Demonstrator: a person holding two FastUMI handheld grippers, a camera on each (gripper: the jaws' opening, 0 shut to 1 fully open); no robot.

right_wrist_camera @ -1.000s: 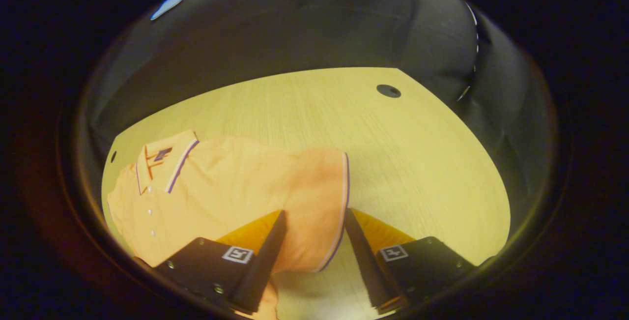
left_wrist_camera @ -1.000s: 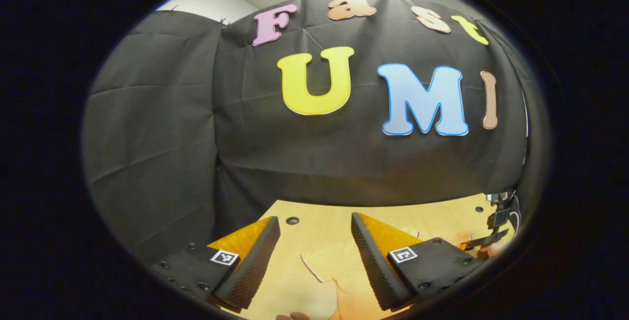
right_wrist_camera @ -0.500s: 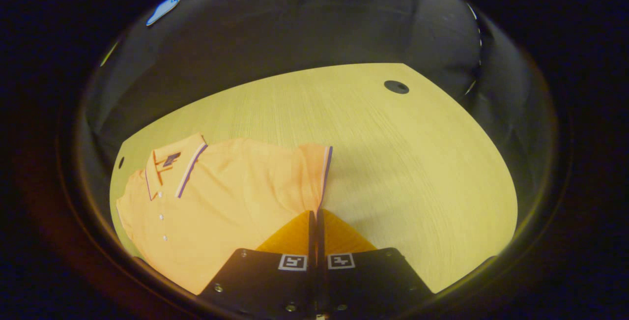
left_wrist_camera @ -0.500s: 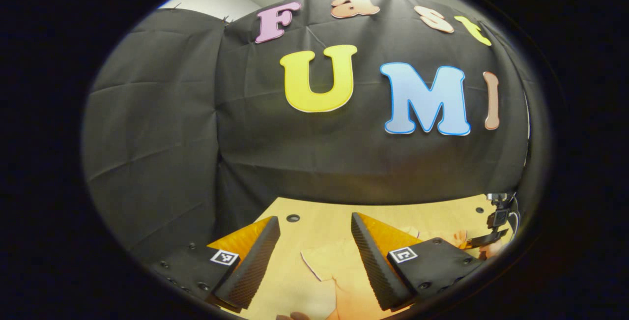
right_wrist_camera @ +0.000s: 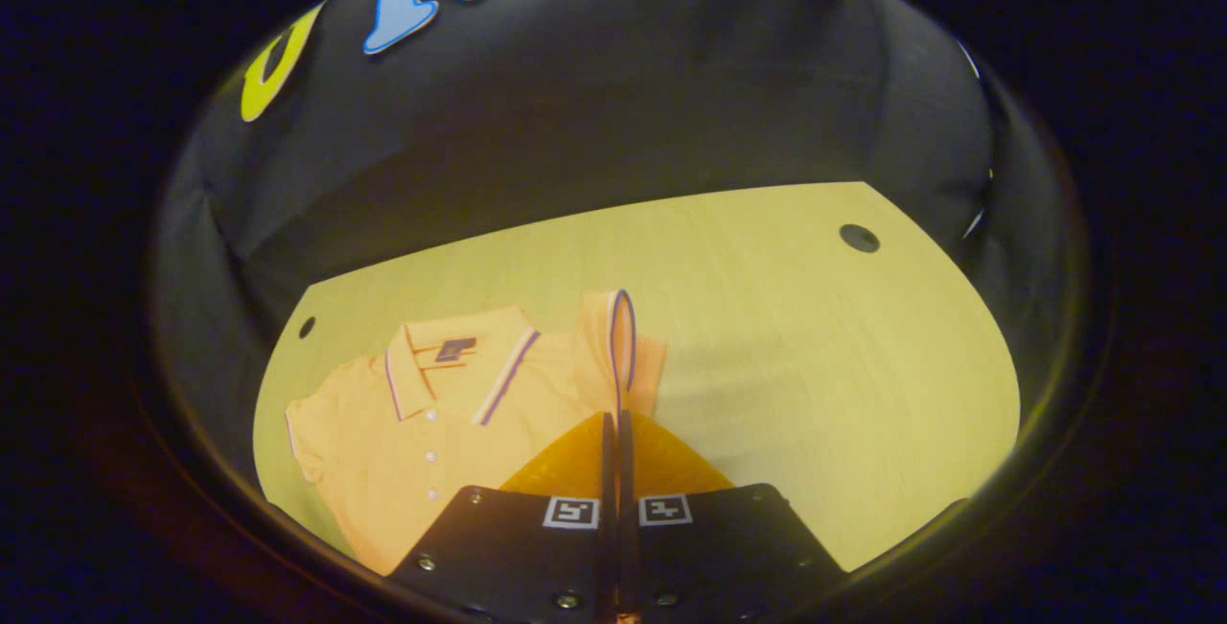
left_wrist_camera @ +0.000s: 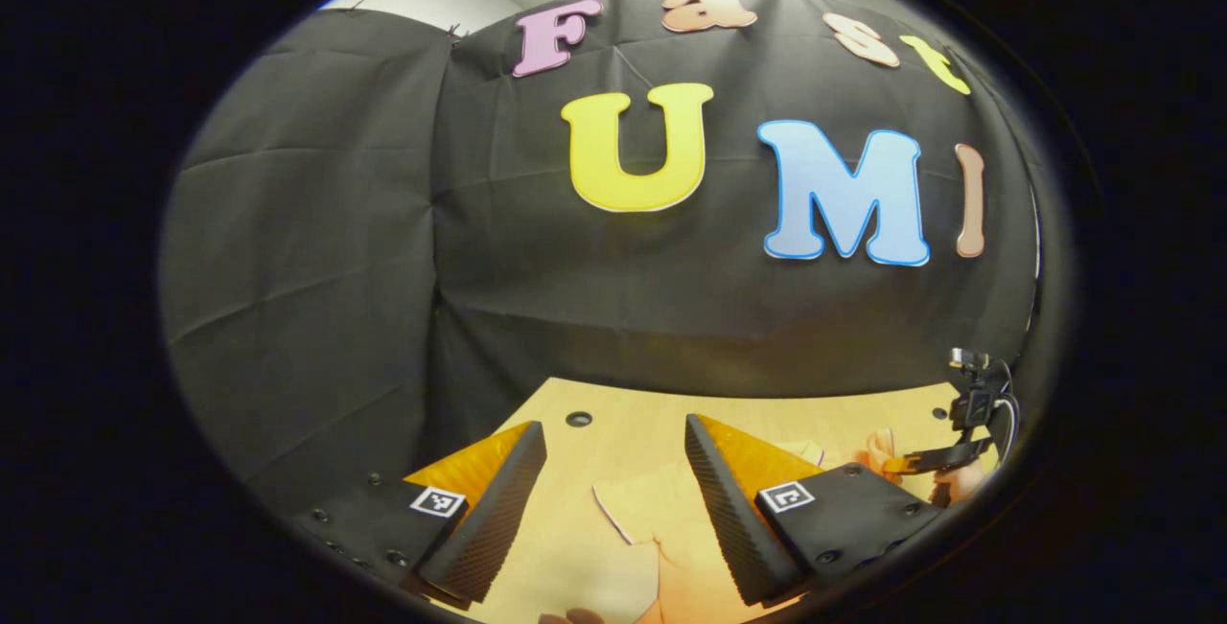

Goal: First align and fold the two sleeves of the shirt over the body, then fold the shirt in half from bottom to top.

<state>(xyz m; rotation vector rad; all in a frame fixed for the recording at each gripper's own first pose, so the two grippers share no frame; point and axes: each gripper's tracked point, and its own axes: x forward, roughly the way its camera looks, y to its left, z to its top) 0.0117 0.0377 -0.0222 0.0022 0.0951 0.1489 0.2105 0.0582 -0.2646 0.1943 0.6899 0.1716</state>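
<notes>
One sleeve pinched and lifted

One orange shirt [right_wrist_camera: 422,432] lies face up on the pale wooden tabletop [right_wrist_camera: 786,356], collar toward the booth wall and buttons showing. Its sleeve [right_wrist_camera: 621,346] stands raised off the surface, its striped cuff forming an upright loop, pinched between the pressed-together fingers of the right gripper [right_wrist_camera: 613,427]. In the left gripper view, the left gripper [left_wrist_camera: 613,471] hangs with fingers spread wide over the shirt's other side, touching no fabric, while the right gripper and the hand holding it appear farther off.
</notes>
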